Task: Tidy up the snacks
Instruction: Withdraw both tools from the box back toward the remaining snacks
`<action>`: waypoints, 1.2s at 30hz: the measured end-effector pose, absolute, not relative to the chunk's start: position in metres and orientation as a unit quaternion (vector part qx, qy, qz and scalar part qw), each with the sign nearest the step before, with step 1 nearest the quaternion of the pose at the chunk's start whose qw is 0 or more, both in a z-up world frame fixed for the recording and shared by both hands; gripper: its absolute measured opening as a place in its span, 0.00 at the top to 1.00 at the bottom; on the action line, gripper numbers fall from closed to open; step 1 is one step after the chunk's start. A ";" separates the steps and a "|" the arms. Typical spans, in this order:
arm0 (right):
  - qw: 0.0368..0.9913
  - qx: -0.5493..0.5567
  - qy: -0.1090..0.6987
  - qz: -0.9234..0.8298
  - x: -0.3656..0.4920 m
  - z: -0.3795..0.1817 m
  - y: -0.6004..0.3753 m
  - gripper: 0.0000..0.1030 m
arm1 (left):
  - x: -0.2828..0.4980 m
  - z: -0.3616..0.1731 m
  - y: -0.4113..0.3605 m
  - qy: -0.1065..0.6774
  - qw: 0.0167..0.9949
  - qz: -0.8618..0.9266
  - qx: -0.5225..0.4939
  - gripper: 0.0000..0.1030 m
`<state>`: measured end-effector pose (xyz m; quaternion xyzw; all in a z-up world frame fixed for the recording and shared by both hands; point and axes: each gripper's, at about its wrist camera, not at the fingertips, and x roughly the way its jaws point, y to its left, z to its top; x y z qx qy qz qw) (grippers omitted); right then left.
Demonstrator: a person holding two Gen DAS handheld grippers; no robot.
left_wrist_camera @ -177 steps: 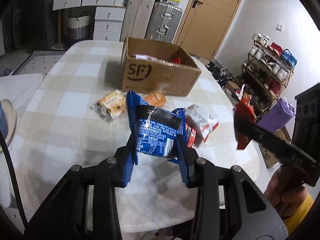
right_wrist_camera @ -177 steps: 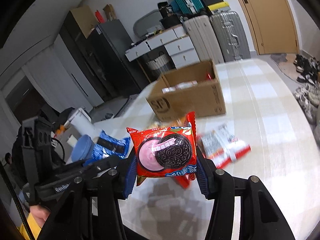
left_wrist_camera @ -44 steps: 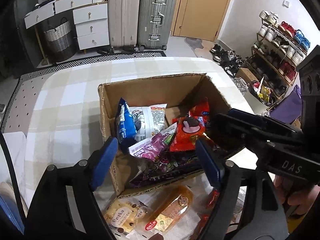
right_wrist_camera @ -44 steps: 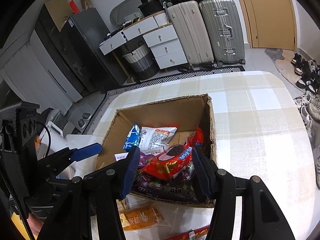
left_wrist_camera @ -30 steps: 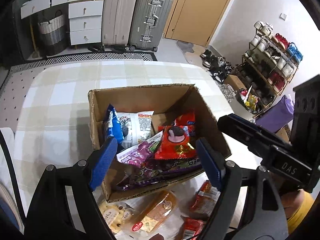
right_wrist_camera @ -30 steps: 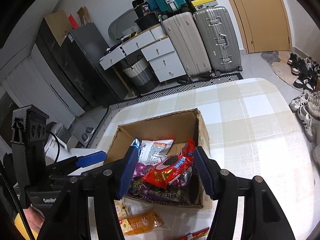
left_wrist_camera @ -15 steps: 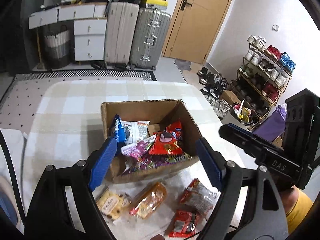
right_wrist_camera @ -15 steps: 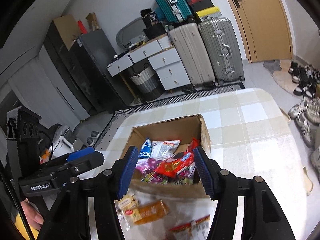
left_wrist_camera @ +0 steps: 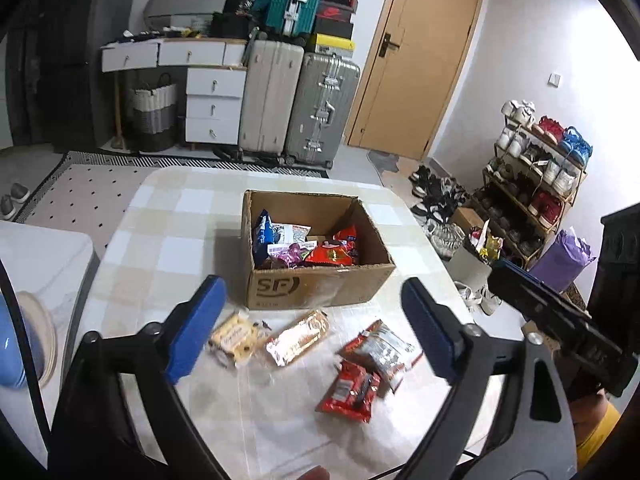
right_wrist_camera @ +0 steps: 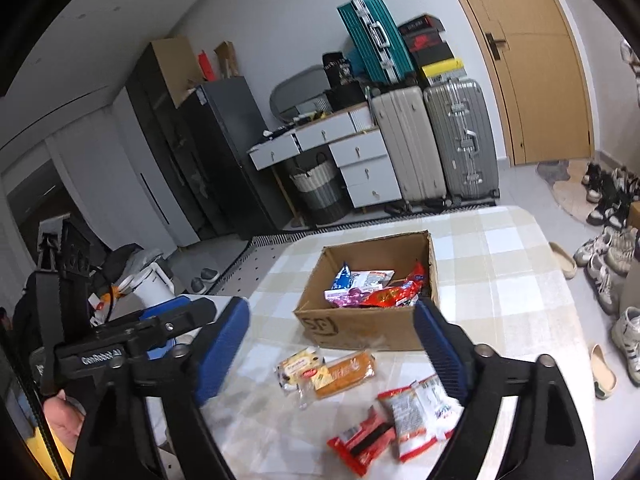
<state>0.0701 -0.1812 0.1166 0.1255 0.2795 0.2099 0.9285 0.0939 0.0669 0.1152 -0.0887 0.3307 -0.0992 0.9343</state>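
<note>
A cardboard box [left_wrist_camera: 320, 286] [right_wrist_camera: 360, 326] stands mid-table and holds several snack packs, among them a blue pack [left_wrist_camera: 261, 236] and a red Oreo pack [left_wrist_camera: 330, 256] [right_wrist_camera: 394, 294]. In front of it on the table lie a yellow pack [left_wrist_camera: 236, 338] [right_wrist_camera: 298, 368], an orange pack [left_wrist_camera: 298, 336] [right_wrist_camera: 346, 372], a silver-red pack [left_wrist_camera: 380, 350] [right_wrist_camera: 420, 410] and a red pack [left_wrist_camera: 350, 390] [right_wrist_camera: 362, 442]. My left gripper [left_wrist_camera: 314, 328] is open and empty above the near table. My right gripper [right_wrist_camera: 330, 348] is open and empty, also high above the loose packs.
The checked tablecloth [left_wrist_camera: 168, 248] covers a rounded table. A blue bowl on a plate [left_wrist_camera: 16, 348] sits at the left. Suitcases [left_wrist_camera: 320, 112] and drawers [left_wrist_camera: 214, 100] stand behind; a shoe rack [left_wrist_camera: 536, 184] is at the right.
Both grippers let their packs go into the box, opened, and have pulled back and up. The box now looks smaller and the loose packs on the table have come into view.
</note>
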 end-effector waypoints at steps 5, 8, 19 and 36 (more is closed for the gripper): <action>0.941 0.092 0.258 0.198 0.026 0.113 -0.177 0.02 | 0.033 0.125 0.069 0.292 0.949 -0.092 -0.077 0.01; 0.941 0.084 0.255 0.205 0.007 0.103 -0.177 0.01 | 0.006 0.125 0.064 0.278 0.954 -0.086 -0.072 0.01; 0.948 0.089 0.237 0.193 -0.028 0.038 -0.188 0.01 | -0.005 0.048 0.051 0.299 0.950 -0.067 -0.062 0.01; 0.933 0.047 0.323 0.152 0.009 -0.018 -0.191 0.01 | 0.037 0.007 0.032 0.313 0.946 -0.082 -0.026 0.01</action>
